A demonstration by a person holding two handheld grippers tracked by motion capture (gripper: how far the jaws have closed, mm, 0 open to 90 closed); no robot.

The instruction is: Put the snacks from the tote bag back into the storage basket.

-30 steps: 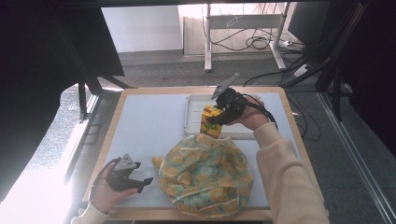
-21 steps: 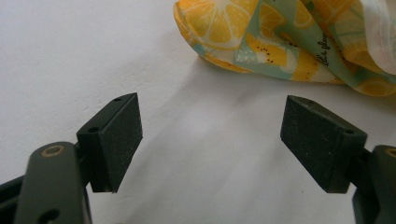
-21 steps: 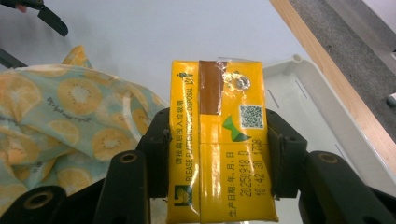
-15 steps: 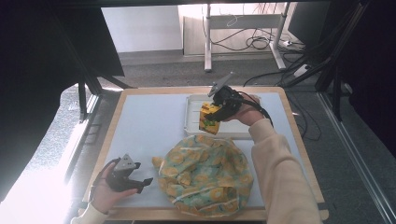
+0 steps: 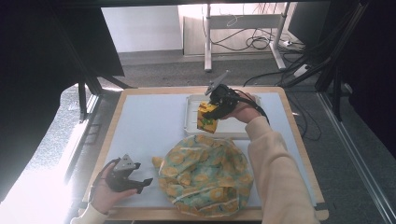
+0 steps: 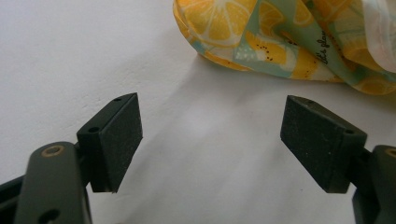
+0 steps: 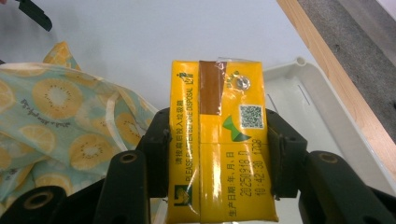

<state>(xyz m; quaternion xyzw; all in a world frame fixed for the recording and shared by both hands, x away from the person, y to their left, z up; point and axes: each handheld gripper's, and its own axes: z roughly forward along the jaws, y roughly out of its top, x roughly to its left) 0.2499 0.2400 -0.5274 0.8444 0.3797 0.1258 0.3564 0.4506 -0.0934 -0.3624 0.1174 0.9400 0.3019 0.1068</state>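
Observation:
A yellow drink carton (image 5: 207, 118) hangs tilted over the near-left part of the white tray (image 5: 243, 132), with my right gripper (image 5: 211, 113) shut on it. In the right gripper view the jaws press on both sides of the carton (image 7: 217, 140), whose printed top faces the camera. A bag printed with lemon and kiwi slices (image 5: 205, 175) lies bunched at the table's front middle, just below the carton. My left gripper (image 5: 144, 173) rests at the front left, open, with its jaws pointing at the bag's left edge (image 6: 280, 37) and only bare table between them (image 6: 210, 140).
The table has a pale mat (image 5: 149, 126) inside a wooden border (image 5: 299, 140). The tray (image 7: 317, 102) lies at the back right, close to the wooden edge. Dark frame struts and cables stand beyond the table's far side.
My right hand has shifted a little to the left and down with the carton, closer to the bag. The left gripper has stayed in place.

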